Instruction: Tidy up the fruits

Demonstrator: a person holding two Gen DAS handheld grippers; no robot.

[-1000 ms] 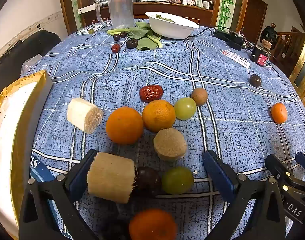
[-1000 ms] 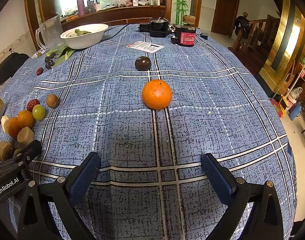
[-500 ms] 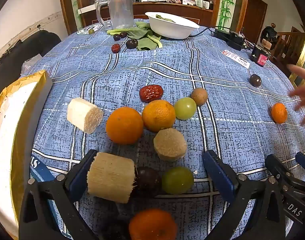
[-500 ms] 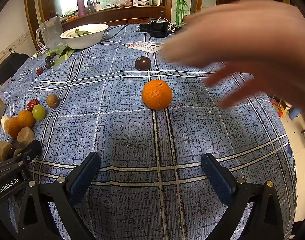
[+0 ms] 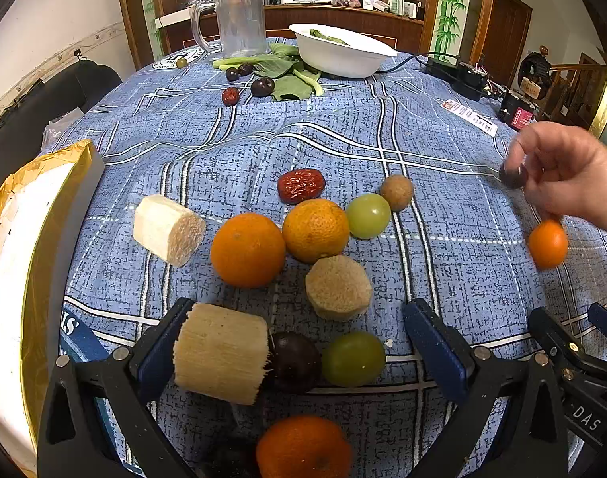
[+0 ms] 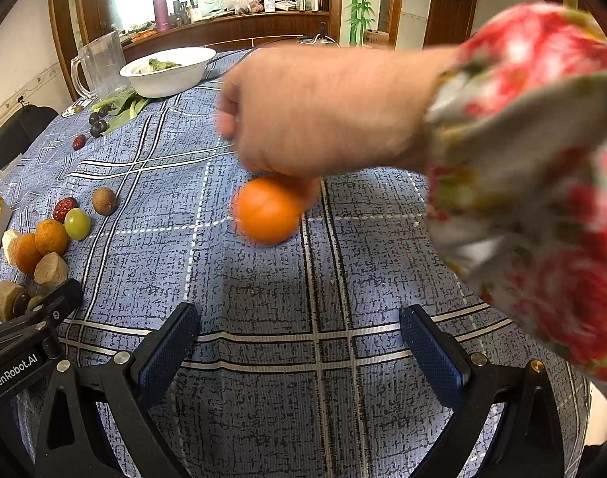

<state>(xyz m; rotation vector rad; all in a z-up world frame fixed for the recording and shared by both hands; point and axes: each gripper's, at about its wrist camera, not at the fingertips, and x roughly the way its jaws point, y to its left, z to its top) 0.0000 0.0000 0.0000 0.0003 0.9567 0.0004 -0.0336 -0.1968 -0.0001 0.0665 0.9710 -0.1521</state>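
Note:
A cluster of fruit lies on the blue checked tablecloth (image 5: 343, 127): two oranges (image 5: 247, 249), a green grape (image 5: 367, 215), a red date (image 5: 301, 185), a brown longan (image 5: 396, 192) and sugarcane pieces (image 5: 168, 229). My left gripper (image 5: 299, 348) is open around a sugarcane piece (image 5: 221, 358), a dark plum (image 5: 295, 360) and a green grape (image 5: 353, 358). My right gripper (image 6: 299, 352) is open and empty. A bare hand (image 6: 323, 115) holds a dark fruit (image 5: 512, 175) and touches a lone orange (image 6: 268, 209), which also shows in the left wrist view (image 5: 547, 243).
A white bowl (image 5: 341, 51), a clear jug (image 5: 239, 20), leafy greens (image 5: 283, 71) and dark fruits (image 5: 262, 86) sit at the far side. A gold-edged tray (image 5: 36, 247) lies at the left. Another orange (image 5: 303, 446) is under the left gripper. Electronics (image 5: 462, 75) are far right.
A bare hand in a floral sleeve has reached in, picked up the dark fruit and is nudging the lone orange leftward. Both grippers stayed still and open.

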